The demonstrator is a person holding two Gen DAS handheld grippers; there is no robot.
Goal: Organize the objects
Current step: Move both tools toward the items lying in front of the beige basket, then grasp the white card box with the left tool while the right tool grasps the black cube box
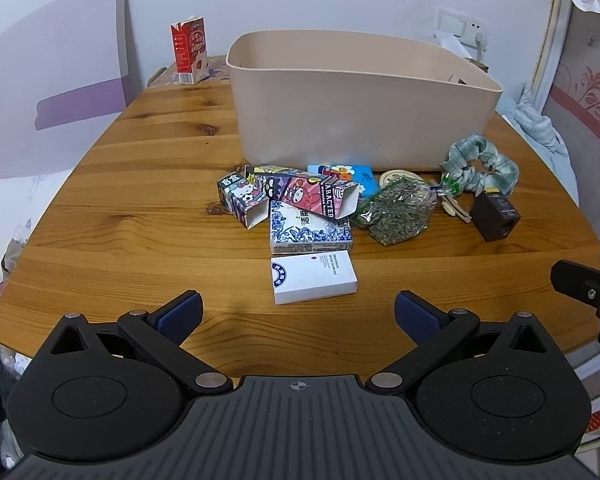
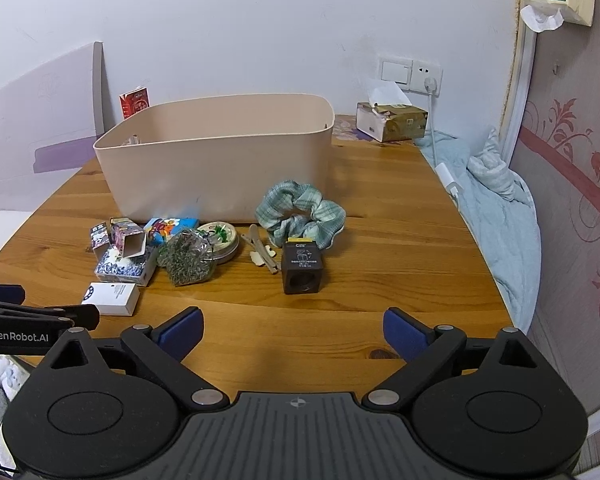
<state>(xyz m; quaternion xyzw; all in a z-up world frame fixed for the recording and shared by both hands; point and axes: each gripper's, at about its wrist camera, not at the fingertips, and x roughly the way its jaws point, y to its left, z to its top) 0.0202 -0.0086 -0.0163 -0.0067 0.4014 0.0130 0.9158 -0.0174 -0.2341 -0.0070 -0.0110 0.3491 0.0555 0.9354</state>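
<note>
A beige bin (image 1: pixel 364 120) (image 2: pixel 220 168) stands on the wooden table (image 1: pixel 140 200). In front of it lie a white box (image 1: pixel 314 277) (image 2: pixel 112 299), a blue-patterned box (image 1: pixel 310 230), cartoon boxes (image 1: pixel 300 196), a bag of dried herbs (image 1: pixel 396 212) (image 2: pixel 188 260), a round tin (image 2: pixel 224 240), a green scrunchie (image 1: pixel 480 162) (image 2: pixel 300 214) and a dark brown box (image 1: pixel 494 214) (image 2: pixel 302 267). My left gripper (image 1: pixel 298 316) is open and empty, just short of the white box. My right gripper (image 2: pixel 292 332) is open and empty, short of the dark box.
A red carton (image 1: pixel 189 50) stands at the table's back left. A tissue pack (image 2: pixel 392 122) lies at the back right. A light blue cloth (image 2: pixel 496 208) lies beyond the table's right edge. Wooden clips (image 2: pixel 264 254) lie beside the tin.
</note>
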